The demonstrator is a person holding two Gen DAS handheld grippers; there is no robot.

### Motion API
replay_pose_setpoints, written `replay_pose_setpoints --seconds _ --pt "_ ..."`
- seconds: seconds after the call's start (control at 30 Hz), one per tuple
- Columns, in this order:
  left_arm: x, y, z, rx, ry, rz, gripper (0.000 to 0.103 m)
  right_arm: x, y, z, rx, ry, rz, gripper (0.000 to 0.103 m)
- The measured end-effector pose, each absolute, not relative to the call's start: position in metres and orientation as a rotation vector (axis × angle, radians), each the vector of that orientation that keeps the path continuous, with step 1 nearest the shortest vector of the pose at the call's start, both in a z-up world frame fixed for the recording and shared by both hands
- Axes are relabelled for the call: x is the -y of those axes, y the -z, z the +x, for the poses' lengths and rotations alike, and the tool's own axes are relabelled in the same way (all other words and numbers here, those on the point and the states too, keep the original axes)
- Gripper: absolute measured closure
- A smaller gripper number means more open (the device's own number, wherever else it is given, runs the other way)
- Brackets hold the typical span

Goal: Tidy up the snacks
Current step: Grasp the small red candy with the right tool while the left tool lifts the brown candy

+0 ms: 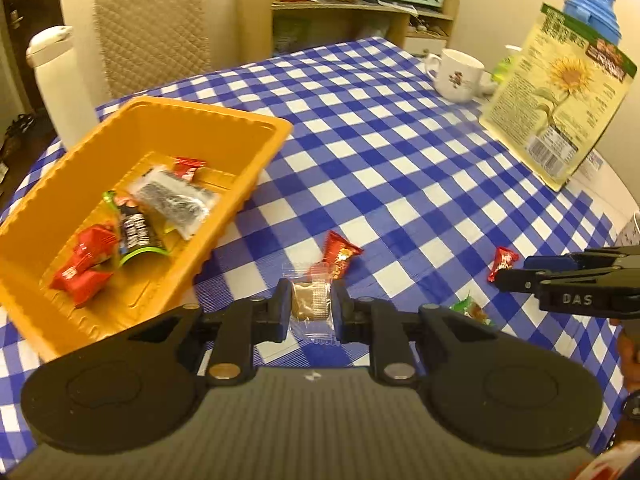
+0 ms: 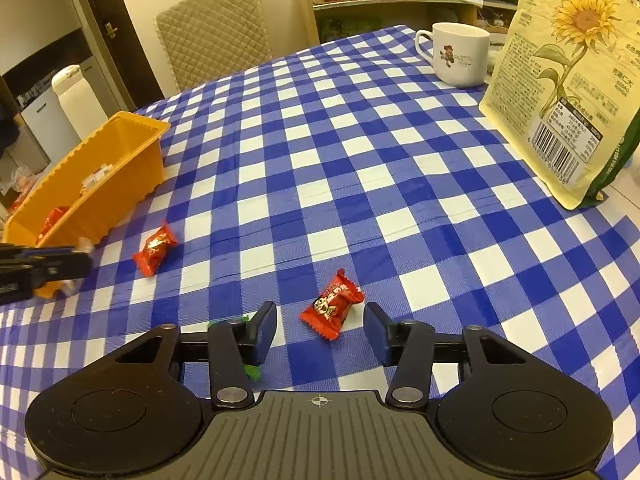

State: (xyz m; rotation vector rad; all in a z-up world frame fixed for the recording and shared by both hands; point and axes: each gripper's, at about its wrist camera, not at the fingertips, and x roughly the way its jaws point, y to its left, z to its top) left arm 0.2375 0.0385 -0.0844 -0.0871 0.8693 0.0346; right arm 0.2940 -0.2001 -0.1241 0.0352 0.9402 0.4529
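Observation:
My left gripper (image 1: 311, 300) is shut on a clear-wrapped brown snack (image 1: 310, 300), held just right of the orange tray (image 1: 256, 128). The tray holds several snacks: red packets (image 1: 86, 268), a black bar (image 1: 136, 232) and a clear grey packet (image 1: 176, 200). A red candy (image 1: 338, 254) lies on the cloth just beyond the held snack. My right gripper (image 2: 320, 320) is open, its fingers either side of another red candy (image 2: 332, 308) on the cloth. A second red candy (image 2: 155, 249) lies to its left. A green candy (image 2: 250, 368) is partly hidden under its left finger.
The table has a blue checked cloth (image 2: 360, 140). A sunflower-seed bag (image 2: 576, 80) and a white mug (image 2: 460, 54) stand at the right back. A padded chair (image 2: 216, 28) and a white flask (image 2: 76, 100) stand beyond the far edge. The tray (image 2: 100, 184) sits at the left.

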Motion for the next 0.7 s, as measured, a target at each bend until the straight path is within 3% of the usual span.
replay_pose_setpoints --seconds 0.57,0.7 --pt "-0.046 0.066 0.209 -0.846 -0.089 -0.118 0.085 0.197 0.131 0.306 -0.943 -0.446 0.021 0.084" --pt "-0.049 0.062 0.203 -0.843 -0.102 -0.126 0.085 0.194 0.123 0.303 -0.931 -0.477 0.024 0.085"
